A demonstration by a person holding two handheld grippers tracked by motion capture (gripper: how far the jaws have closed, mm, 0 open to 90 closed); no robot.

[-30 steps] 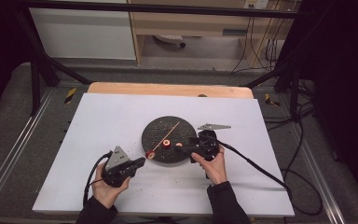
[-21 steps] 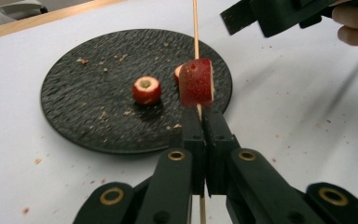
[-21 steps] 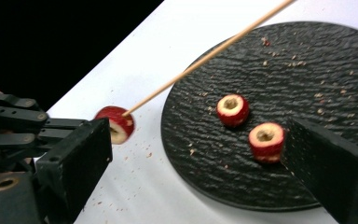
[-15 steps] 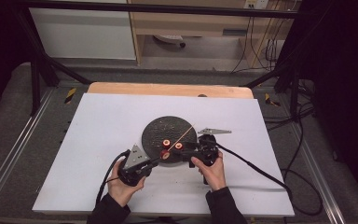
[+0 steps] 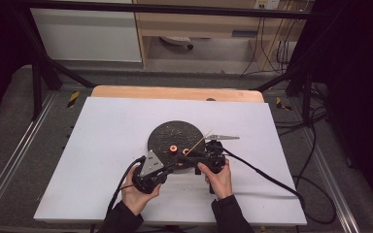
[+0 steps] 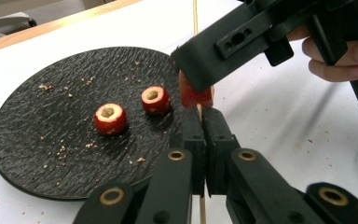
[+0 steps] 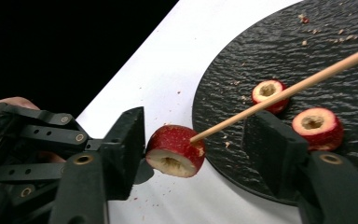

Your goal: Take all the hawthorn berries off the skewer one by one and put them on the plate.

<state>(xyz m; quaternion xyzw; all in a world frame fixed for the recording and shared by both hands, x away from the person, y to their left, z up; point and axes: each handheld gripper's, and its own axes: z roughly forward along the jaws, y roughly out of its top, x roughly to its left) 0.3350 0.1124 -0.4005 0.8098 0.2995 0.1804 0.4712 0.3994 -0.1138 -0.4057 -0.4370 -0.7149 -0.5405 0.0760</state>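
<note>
High view, claws: the left claw [image 5: 175,164] and the right claw [image 5: 194,154] meet at the near edge of the black plate [image 5: 175,132], each held by one hand.
High view, plate: it sits in the middle of the white tabletop [image 5: 102,145]. One red fruit piece [image 5: 174,148] with a hole shows clearly on it.
High view, stick: a thin wooden stick [image 5: 201,141] slants up and to the right from the claws.

Left gripper view, left claw: its two black jaws are pressed together on the stick [image 6: 198,112], which goes up between them.
Left gripper view, fruit on stick: a red fruit piece [image 6: 193,97] sits on the stick just above the jaw tips, partly hidden by the right claw's jaw.
Left gripper view, plate: the dark bumpy plate [image 6: 37,140] holds two red fruit pieces [image 6: 108,117] with hollow middles, and crumbs.

Right gripper view, right claw: its jaws are apart, one on each side of the fruit on the stick [image 7: 175,150]. Whether they touch it is hard to tell.
Right gripper view, fruit on stick: red skin, pale cut face, small hole. The stick [image 7: 284,91] pokes into it. It hangs over the white tabletop, just beside the plate edge [image 7: 214,158].
Right gripper view, plate: two cut fruit pieces [image 7: 318,126] lie on it.
</note>
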